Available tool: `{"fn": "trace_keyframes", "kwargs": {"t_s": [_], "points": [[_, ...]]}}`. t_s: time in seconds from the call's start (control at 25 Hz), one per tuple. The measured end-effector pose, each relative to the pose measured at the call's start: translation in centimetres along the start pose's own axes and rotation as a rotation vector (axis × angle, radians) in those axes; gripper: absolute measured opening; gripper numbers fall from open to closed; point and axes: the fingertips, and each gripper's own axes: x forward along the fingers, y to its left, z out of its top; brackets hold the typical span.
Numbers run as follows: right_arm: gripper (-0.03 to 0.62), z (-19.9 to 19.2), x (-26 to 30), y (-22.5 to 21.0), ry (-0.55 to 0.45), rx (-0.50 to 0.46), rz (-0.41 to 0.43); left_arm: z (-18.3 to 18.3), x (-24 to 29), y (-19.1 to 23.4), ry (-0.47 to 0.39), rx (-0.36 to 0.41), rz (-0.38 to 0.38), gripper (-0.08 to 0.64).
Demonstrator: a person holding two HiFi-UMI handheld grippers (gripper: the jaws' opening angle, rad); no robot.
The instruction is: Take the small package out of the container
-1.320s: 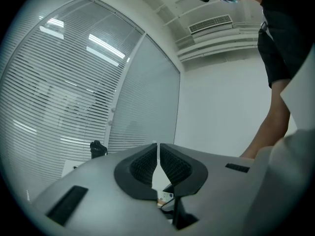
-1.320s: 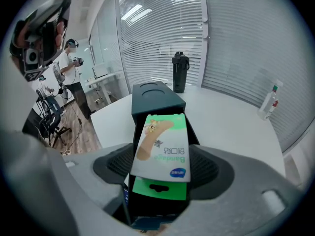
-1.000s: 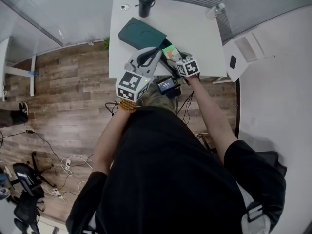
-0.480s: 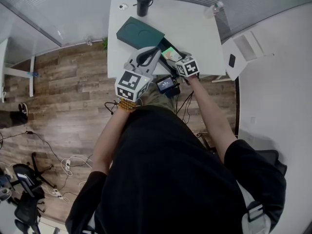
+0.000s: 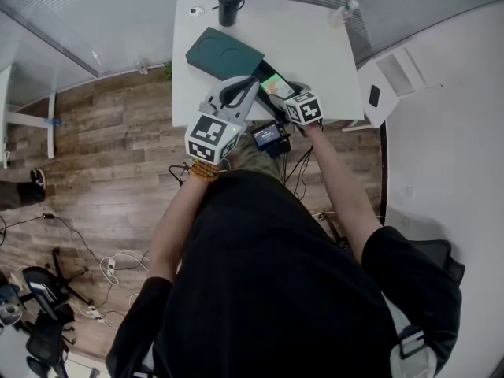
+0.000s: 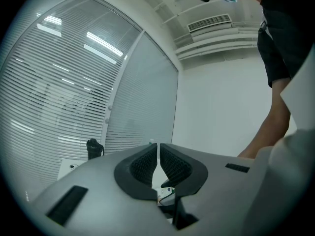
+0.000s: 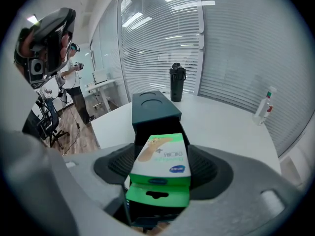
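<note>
The small package [image 7: 161, 160], a green and white box, sits clamped between the pads of my right gripper [image 7: 160, 167], which is shut on it. Its far end reaches the open dark mouth of the dark green container [image 7: 153, 111], which lies on the white table [image 7: 224, 127]. From the head view the package [image 5: 273, 83] shows just off the container's [image 5: 223, 55] near right end, with the right gripper [image 5: 282, 93] behind it. My left gripper [image 5: 236, 91] hovers beside it, tilted upward; its jaws [image 6: 158, 150] are shut with nothing between them.
A black tumbler [image 5: 229, 2] stands at the table's far edge, also visible as the tumbler [image 7: 177, 82] beyond the container. A clear bottle [image 7: 265, 107] stands at the far right corner. Wooden floor with cables lies left of the table [image 5: 315, 46]. Blinds line the walls.
Both grippers keep nearly the same places, the right one still holding the package. Only the head view has drifted a little.
</note>
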Motion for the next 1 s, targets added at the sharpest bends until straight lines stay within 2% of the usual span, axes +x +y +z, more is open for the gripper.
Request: {"fn": "trace_keyframes", "kwargs": {"t_s": [0.04, 0.08, 0.12, 0.24, 0.44, 0.6, 0.64, 0.68, 0.72, 0.84, 1.0], "points": [[0.331, 0.3, -0.3, -0.2, -0.014, -0.004, -0.015, 0.0, 0.0, 0.0, 0.001, 0.000, 0.000, 0.025], [0.073, 0.7, -0.8, -0.5, -0.036, -0.008, -0.038, 0.0, 0.0, 0.1, 0.002, 0.000, 0.000, 0.025], [-0.003, 1.1, -1.2, -0.8, -0.056, -0.007, -0.062, -0.1, -0.1, 0.1, 0.002, -0.001, 0.000, 0.025], [-0.003, 1.3, -1.5, -1.3, -0.054, -0.026, -0.089, -0.1, -0.3, 0.0, 0.001, -0.005, 0.001, 0.025], [-0.002, 0.2, -1.0, -1.3, -0.009, -0.045, -0.053, -0.2, -0.3, 0.0, 0.003, -0.006, -0.006, 0.025], [0.000, -1.6, 0.1, -0.8, 0.081, -0.251, -0.005, -0.5, -0.6, 0.7, 0.007, -0.016, 0.003, 0.025], [0.028, -2.0, 0.3, -0.4, 0.108, -0.299, 0.019, -0.5, -0.7, 0.8, 0.007, -0.017, 0.005, 0.025], [0.109, -2.4, 0.5, 0.1, 0.136, -0.337, 0.046, -0.5, -0.8, 1.0, 0.008, -0.017, 0.006, 0.025], [0.140, -2.6, 0.7, 0.4, 0.163, -0.374, 0.069, -0.6, -0.8, 1.0, 0.009, -0.018, 0.006, 0.025], [0.144, -3.1, 1.0, 0.6, 0.222, -0.498, 0.099, -0.8, -0.7, 1.1, 0.015, -0.022, 0.004, 0.025], [0.192, -3.1, 1.7, 0.8, 0.263, -0.571, 0.143, -0.9, -0.6, 1.4, 0.019, -0.028, 0.008, 0.025]]}}
